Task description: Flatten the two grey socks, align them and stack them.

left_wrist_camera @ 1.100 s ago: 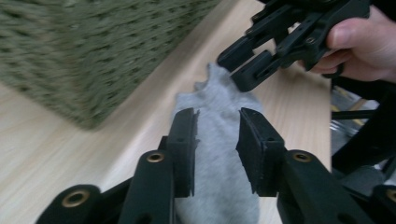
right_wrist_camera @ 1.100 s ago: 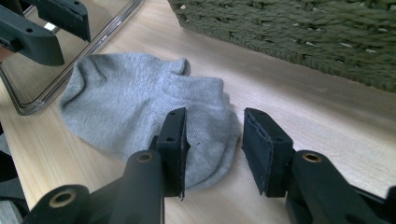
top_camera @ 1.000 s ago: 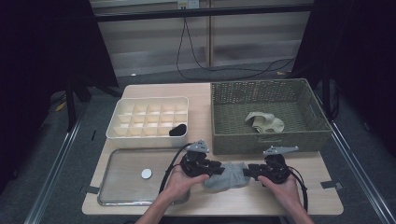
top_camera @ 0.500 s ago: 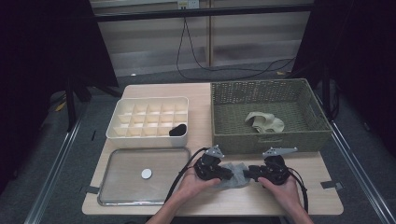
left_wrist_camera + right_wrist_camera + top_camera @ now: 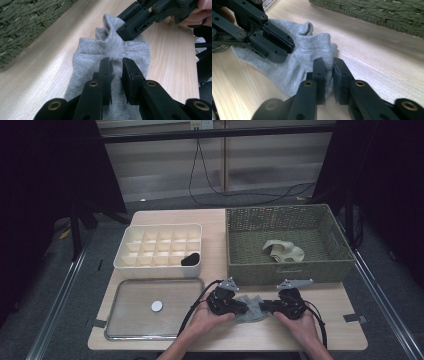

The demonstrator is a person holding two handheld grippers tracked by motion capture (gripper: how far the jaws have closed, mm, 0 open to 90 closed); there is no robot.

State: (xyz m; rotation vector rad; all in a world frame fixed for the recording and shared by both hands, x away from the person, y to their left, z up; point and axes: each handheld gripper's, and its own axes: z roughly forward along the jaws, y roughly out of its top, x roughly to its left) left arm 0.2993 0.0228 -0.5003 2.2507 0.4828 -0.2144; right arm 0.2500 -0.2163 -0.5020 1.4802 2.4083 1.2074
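Gripping the grey sock (image 5: 250, 306) at both ends on the counter (image 5: 220, 227): left gripper (image 5: 116, 65) pinches fabric; right gripper's (image 5: 328, 65) jaws have just closed on it. Probably one black sock (image 5: 190, 259) sits in the divider box (image 5: 131, 252); a beige one (image 5: 283, 251) waits in the basket (image 5: 280, 270).

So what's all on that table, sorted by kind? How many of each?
Socks: 3, a grey sock, a beige sock, a black sock
Containers: 2, a wicker basket, a divided box
Trays: 1, a metal tray
Hand-held tools: 2, left tool, right tool
Total: 8
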